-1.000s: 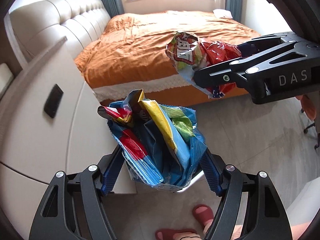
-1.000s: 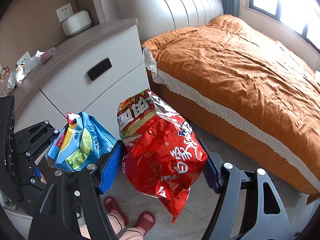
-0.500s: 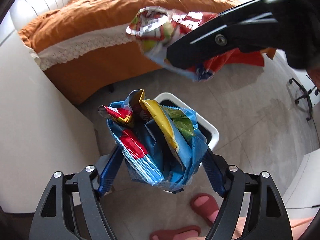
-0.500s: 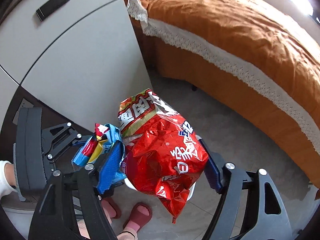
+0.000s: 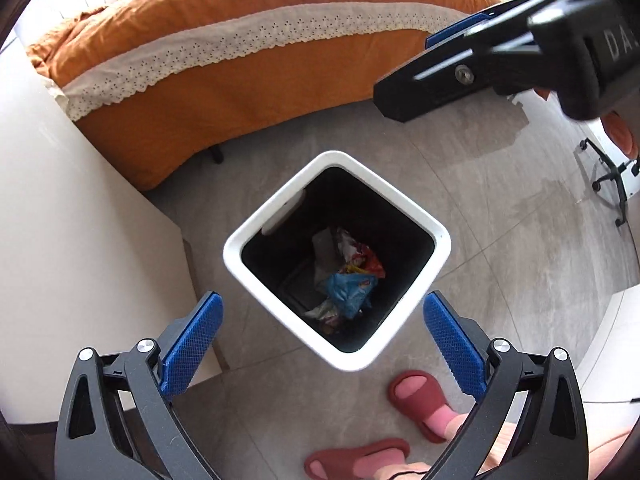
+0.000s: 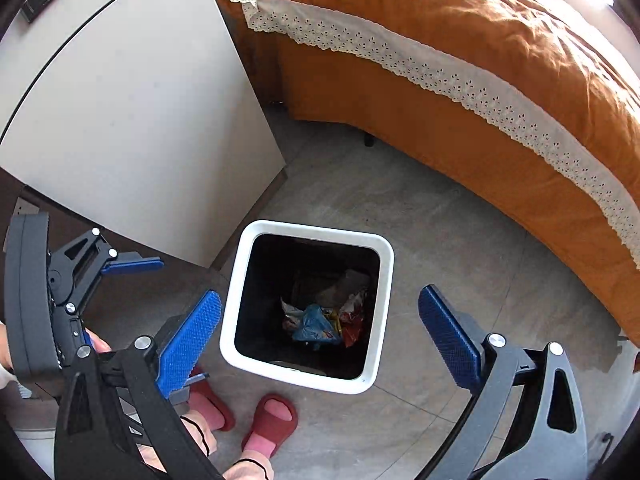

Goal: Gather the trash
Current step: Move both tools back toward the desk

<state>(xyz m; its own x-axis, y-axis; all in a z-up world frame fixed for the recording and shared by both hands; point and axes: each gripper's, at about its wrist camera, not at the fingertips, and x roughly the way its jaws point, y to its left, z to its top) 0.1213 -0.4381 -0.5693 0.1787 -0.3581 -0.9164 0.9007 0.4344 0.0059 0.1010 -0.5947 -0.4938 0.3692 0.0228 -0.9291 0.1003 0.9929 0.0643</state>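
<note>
A white square trash bin [image 5: 389, 197] with a dark inside stands on the grey floor. At its bottom a crumpled blue snack bag [image 5: 348, 288] lies beside a red snack bag [image 5: 364, 258]. My left gripper [image 5: 320, 300] hangs over the bin pointing steeply down, jaws opening, nothing between them. In the right wrist view the same bin [image 6: 312, 229] holds the blue bag [image 6: 314, 324] and red bag [image 6: 354, 324]. My right gripper [image 6: 320, 296] is also above it, jaws opening and empty. One of its fingers [image 5: 440, 84] shows at the upper right of the left wrist view.
An orange bed [image 6: 480, 60] with a lace trim runs behind the bin. A white cabinet [image 6: 120, 100] stands close on its left. The person's feet in red slippers [image 6: 272, 416] are just in front of the bin. A chair base [image 5: 612, 172] is far right.
Both grippers came down over the bin and spread their jaws. The blue bag left the left gripper and the red bag left the right; both now lie in the bin.
</note>
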